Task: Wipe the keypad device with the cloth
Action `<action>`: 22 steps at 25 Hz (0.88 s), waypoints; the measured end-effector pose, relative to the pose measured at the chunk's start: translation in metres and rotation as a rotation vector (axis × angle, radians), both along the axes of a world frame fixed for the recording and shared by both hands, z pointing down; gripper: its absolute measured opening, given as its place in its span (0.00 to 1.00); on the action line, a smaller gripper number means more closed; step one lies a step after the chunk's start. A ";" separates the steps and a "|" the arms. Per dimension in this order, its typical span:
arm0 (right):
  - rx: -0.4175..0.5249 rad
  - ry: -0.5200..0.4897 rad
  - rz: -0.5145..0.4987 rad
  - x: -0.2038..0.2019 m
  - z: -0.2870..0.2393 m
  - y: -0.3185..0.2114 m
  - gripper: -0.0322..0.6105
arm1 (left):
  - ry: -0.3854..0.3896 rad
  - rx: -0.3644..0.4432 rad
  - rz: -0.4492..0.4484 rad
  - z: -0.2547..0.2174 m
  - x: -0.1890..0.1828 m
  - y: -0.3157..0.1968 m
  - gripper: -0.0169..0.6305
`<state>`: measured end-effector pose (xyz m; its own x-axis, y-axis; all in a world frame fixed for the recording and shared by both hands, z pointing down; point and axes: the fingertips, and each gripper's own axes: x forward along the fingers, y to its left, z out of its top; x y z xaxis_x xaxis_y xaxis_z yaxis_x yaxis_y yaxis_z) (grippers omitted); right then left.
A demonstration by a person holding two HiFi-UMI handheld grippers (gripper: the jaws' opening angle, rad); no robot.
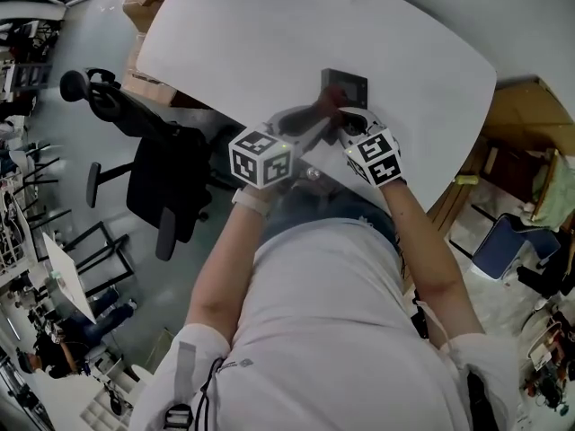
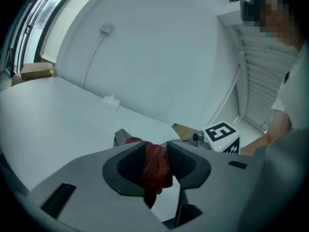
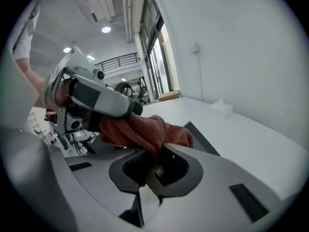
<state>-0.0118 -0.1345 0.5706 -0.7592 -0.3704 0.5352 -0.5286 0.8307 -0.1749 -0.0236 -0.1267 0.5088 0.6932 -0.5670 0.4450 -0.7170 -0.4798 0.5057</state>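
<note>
The left gripper [image 2: 157,151] has its jaws standing wide. The cloth [image 2: 157,172], a rust-red towelling rag, hangs down between them. A dark gap shows between the cloth and the left pad. Whether it brushes the right pad cannot be told, and nothing is pinched there.

The right gripper [image 3: 155,151] has its jaws drawn close together. They are clamped on a fold of the same cloth, which bunches up over the tips and stretches left to the other gripper's tip. So the cloth spans the two grippers (only the right one grips it). In the head view they meet tip to tip just above the near edge of the white table [image 1: 269,34].

The keypad [image 1: 346,83] lies flat on the table just beyond the tips, a dark square slab. The cloth and jaws cover its near part in the head view. The left gripper's view shows only a corner of it behind the left jaw, and the right gripper's view only a dark wedge to the right of the cloth. Its keys cannot be made out in any view.

A small white box [image 2: 111,102] sits farther off on the table, well apart from the keypad.
</note>
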 end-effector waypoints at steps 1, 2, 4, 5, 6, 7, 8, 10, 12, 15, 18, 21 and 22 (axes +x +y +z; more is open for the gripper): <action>0.002 0.004 0.014 0.003 0.002 0.000 0.14 | -0.002 -0.008 0.006 0.004 0.000 0.004 0.22; 0.004 0.009 0.028 0.005 0.004 -0.001 0.14 | -0.002 -0.015 0.011 0.008 0.001 0.008 0.23; -0.009 0.027 0.058 0.013 0.011 0.000 0.14 | -0.004 -0.031 0.028 0.014 0.002 0.017 0.24; -0.023 0.045 0.074 0.019 0.017 0.000 0.14 | -0.010 -0.038 0.039 0.016 0.003 0.022 0.24; -0.039 0.066 0.090 0.026 0.023 0.000 0.13 | -0.020 -0.043 0.049 0.019 0.003 0.026 0.24; -0.055 0.084 0.105 0.034 0.030 0.000 0.13 | -0.030 -0.048 0.055 0.021 0.002 0.031 0.24; -0.069 0.093 0.118 0.042 0.035 0.001 0.13 | -0.034 -0.054 0.054 0.023 0.000 0.034 0.24; -0.077 0.107 0.137 0.054 0.041 0.000 0.13 | -0.027 -0.064 0.039 0.026 -0.005 0.038 0.24; -0.066 0.146 0.152 0.065 0.048 -0.001 0.13 | -0.020 -0.073 0.024 0.028 -0.010 0.040 0.24; -0.073 0.187 0.174 0.079 0.061 0.000 0.13 | -0.029 -0.088 0.024 0.033 -0.013 0.043 0.24; -0.095 0.218 0.188 0.089 0.069 0.001 0.13 | -0.045 -0.097 0.040 0.038 -0.010 0.043 0.24; -0.090 0.230 0.189 0.086 0.061 0.002 0.13 | -0.062 -0.112 0.057 0.046 -0.006 0.043 0.24; -0.078 0.215 0.181 0.080 0.053 0.002 0.13 | -0.066 -0.118 0.062 0.048 -0.005 0.044 0.24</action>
<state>0.0681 -0.1326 0.6239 -0.5506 -0.4409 0.7088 -0.6990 0.7077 -0.1028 -0.0281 -0.0830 0.5567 0.6927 -0.4648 0.5514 -0.7210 -0.4644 0.5143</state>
